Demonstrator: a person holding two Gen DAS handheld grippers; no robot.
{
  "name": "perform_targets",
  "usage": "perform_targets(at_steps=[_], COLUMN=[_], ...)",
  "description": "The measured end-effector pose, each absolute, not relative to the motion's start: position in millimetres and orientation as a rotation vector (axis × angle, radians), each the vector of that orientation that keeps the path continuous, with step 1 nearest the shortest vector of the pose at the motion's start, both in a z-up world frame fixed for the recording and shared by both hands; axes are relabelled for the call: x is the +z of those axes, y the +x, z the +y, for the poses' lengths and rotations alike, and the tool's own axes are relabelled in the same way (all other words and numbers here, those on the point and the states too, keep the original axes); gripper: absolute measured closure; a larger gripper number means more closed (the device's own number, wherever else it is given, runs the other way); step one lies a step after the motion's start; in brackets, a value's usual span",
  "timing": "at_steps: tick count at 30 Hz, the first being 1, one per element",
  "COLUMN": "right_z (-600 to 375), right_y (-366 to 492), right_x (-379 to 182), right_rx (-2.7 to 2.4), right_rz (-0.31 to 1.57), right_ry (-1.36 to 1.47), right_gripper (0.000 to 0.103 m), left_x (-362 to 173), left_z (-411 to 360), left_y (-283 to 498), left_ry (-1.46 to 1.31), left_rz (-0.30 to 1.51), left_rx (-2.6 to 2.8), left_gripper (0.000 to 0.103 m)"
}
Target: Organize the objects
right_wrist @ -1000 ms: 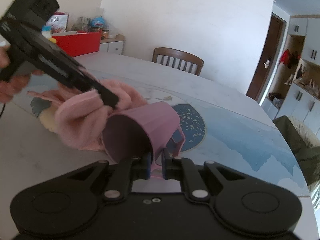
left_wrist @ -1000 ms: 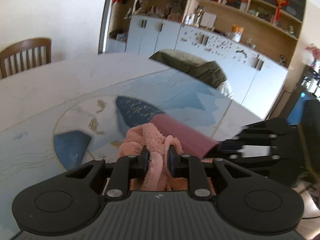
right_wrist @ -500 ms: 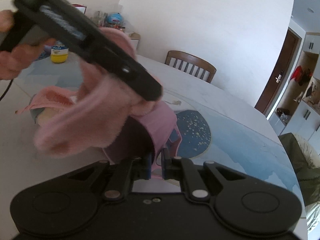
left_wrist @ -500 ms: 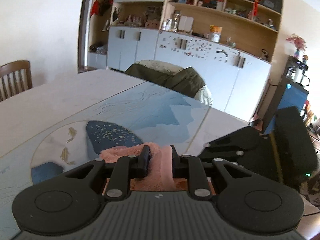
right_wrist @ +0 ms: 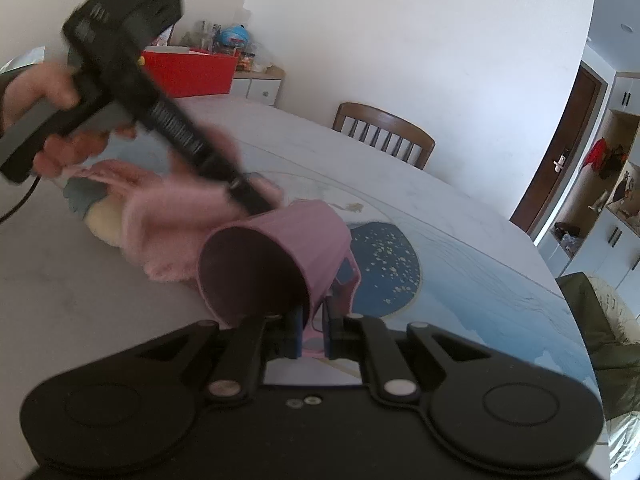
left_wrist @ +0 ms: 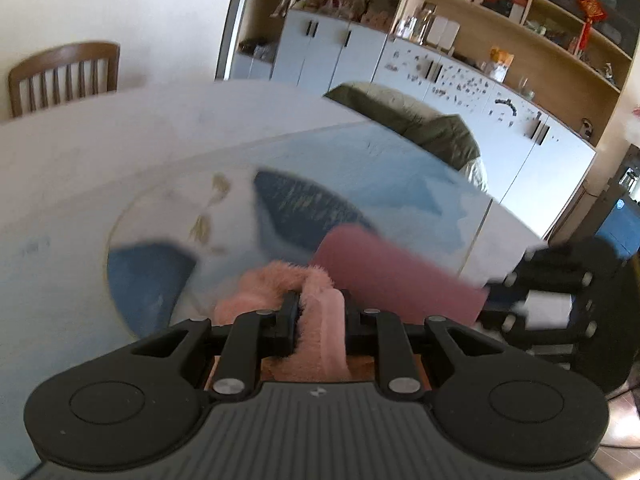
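Pink mug [right_wrist: 276, 264] lies tilted — mouth toward right gripper [right_wrist: 312, 330], jaws clamped.

Pink fluffy cloth [left_wrist: 320, 320] beside tipped mauve cup [right_wrist: 276, 256] (mouth sideways).

A brown wooden slat-back chair [right_wrist: 386, 134] stands at the far edge of the pale table with blue painted patterns [right_wrist: 460, 248]; a red box [right_wrist: 188, 72] sits beyond it.

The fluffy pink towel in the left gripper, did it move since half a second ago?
Yes. In the right wrist view the fluffy pink towel has come down from above the tilted pink plastic cup to beside it, low over the table.
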State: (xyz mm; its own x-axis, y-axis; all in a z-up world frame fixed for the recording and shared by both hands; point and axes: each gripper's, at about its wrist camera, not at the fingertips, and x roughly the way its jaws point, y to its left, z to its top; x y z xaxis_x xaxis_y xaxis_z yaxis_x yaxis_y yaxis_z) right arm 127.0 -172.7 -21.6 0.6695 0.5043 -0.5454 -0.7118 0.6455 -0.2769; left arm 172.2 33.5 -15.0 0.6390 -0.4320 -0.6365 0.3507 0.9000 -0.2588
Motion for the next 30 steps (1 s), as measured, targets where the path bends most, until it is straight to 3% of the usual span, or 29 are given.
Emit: perform_targets(at_steps=[7,17,19,21,22,23,30], right_z=[-174,-181,-187,-193,-195,-197,-182], right_y=[127,104,96,92,90,89,102], right_x=[-23,-15,-8,1,6,10,12], right_rx=[0.694,0.686,0.690,0.703,0.717,0.733,0.718], right_rz=[0.455,0.484,0.486,0.490,0.497,0.503,0.589], right_ry=[-0.509,-0.493,-0.461,-0.407,-0.367,-0.327,-0.066], right_gripper=[0.095,0.067,0.066,0.065,0.063,0.061,0.060], left_x=[-19,-5,1,6,8,10,-12], left_z=[42,33,35,36,36,36,42], left_y=[136,112,109,106,105,103,136], left_ry=[-0.118,-0.026,-0.026,-0.014,0.000,0.017,0.009], left_rz=[0.731,0.667,0.651,0.635,0.619,0.600,0.699], left_rx=[-0.451,-0.436,-0.450,-0.453,-0.442,-0.427,-0.385], left_gripper=[0.084,0.081,0.073,0.052,0.035,0.028,0.027])
